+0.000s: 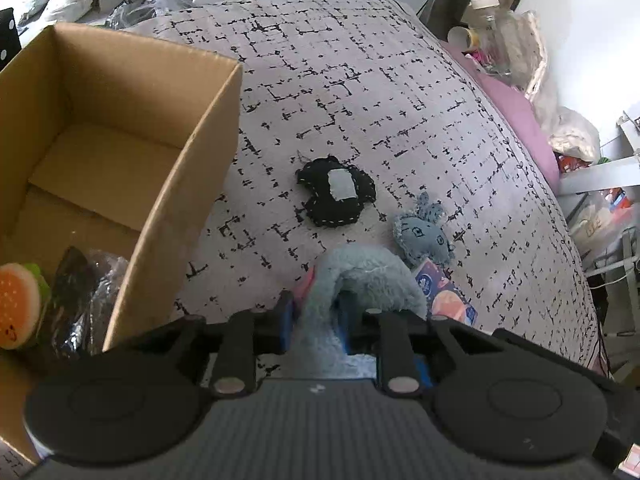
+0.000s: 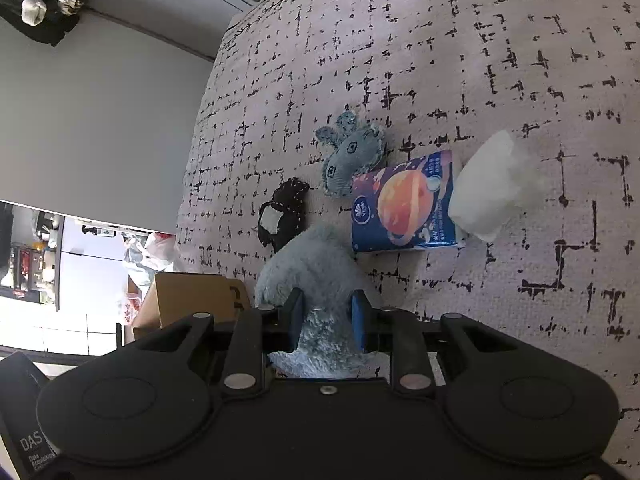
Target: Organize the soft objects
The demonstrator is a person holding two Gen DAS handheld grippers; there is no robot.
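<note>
A fluffy light-blue plush (image 1: 368, 276) lies on the patterned bed cover (image 1: 360, 80). My left gripper (image 1: 318, 308) is shut on one part of it, blue pads pressing into the fur. From another side my right gripper (image 2: 327, 304) is shut on the same plush (image 2: 316, 256). Just beyond lie a black felt piece with a white patch (image 1: 336, 192) (image 2: 282, 216), a small denim bunny (image 1: 424, 232) (image 2: 352, 156) and a planet-print tissue pack (image 1: 448, 300) (image 2: 404, 204). An open cardboard box (image 1: 192, 160) (image 2: 196, 296) stands left of the plush.
Inside the box lie a burger-shaped plush (image 1: 18, 308) and a dark plastic bag (image 1: 80, 304). A white crumpled wad (image 2: 492, 188) sits beside the tissue pack. Bottles and bags (image 1: 500, 40) crowd the bed's far right edge. A grey wall (image 2: 100, 120) borders the bed.
</note>
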